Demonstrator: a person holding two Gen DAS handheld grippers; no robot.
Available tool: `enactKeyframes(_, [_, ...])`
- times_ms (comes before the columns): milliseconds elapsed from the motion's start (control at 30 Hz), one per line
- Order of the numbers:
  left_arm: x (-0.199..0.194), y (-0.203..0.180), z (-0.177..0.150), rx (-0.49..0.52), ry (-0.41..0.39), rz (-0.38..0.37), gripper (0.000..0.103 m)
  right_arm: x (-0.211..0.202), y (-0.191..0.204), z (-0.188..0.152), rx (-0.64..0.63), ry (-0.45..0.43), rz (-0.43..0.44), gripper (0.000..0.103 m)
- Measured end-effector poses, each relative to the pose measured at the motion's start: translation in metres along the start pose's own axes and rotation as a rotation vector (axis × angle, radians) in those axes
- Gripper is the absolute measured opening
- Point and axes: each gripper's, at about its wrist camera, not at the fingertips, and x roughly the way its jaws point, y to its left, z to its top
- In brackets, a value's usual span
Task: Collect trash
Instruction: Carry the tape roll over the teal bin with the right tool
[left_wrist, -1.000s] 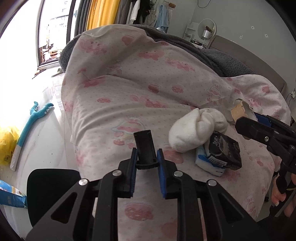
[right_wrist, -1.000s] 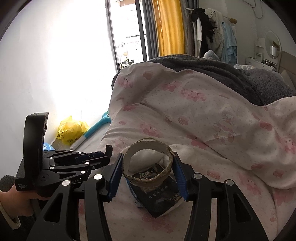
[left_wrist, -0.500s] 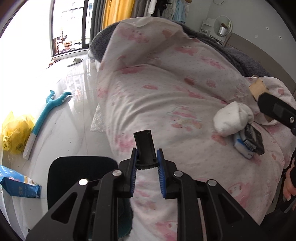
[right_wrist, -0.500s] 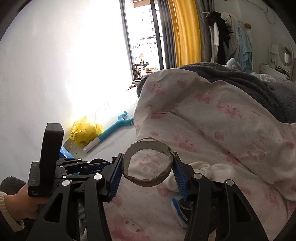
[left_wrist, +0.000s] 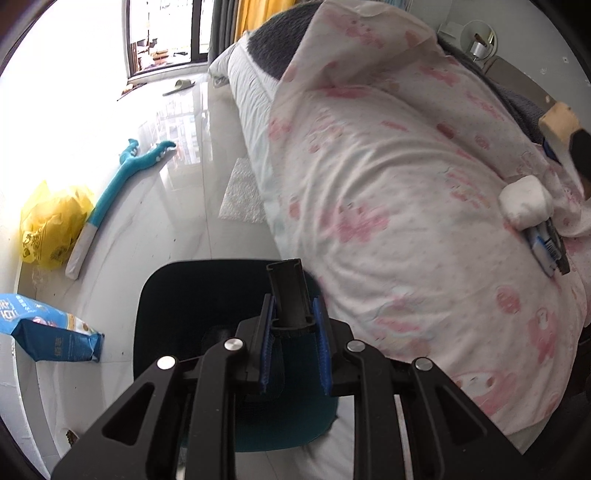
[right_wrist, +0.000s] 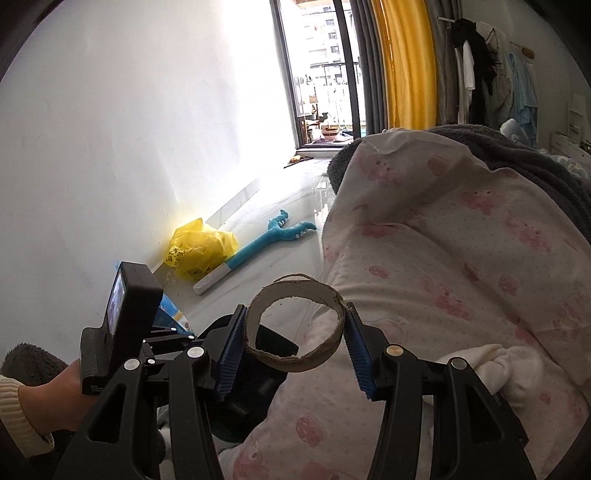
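My left gripper (left_wrist: 293, 321) is shut on the black handle (left_wrist: 289, 291) of a dark dustpan-like bin (left_wrist: 207, 306) that hangs over the floor beside the bed. My right gripper (right_wrist: 295, 332) is shut on a cardboard roll core (right_wrist: 295, 326), held above the bed edge near the bin (right_wrist: 258, 369). The core also shows at the right edge of the left wrist view (left_wrist: 559, 120). On the pink quilt (left_wrist: 406, 184) lie a white sock ball (left_wrist: 526, 199) and a dark and blue wrapper (left_wrist: 546, 243).
On the floor by the wall are a yellow plastic bag (left_wrist: 51, 221), a teal long-handled toy (left_wrist: 122, 188) and a blue packet (left_wrist: 44, 328). A small white mat (left_wrist: 242, 192) lies beside the bed. The left gripper body and hand (right_wrist: 110, 332) are at the right wrist view's lower left.
Both grippers have moved left, off the quilt toward the bed edge and floor. The bin is now under the left gripper over the floor. The sock and wrapper stay on the quilt.
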Motion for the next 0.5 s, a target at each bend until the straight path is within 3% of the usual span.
enactKeyframes(500, [0.021, 0.056, -0.035, -0.064, 0.174, 0.019, 0.023, 0.045, 0.046, 0.008, -0.051, 0.08, 0.063, 0.053])
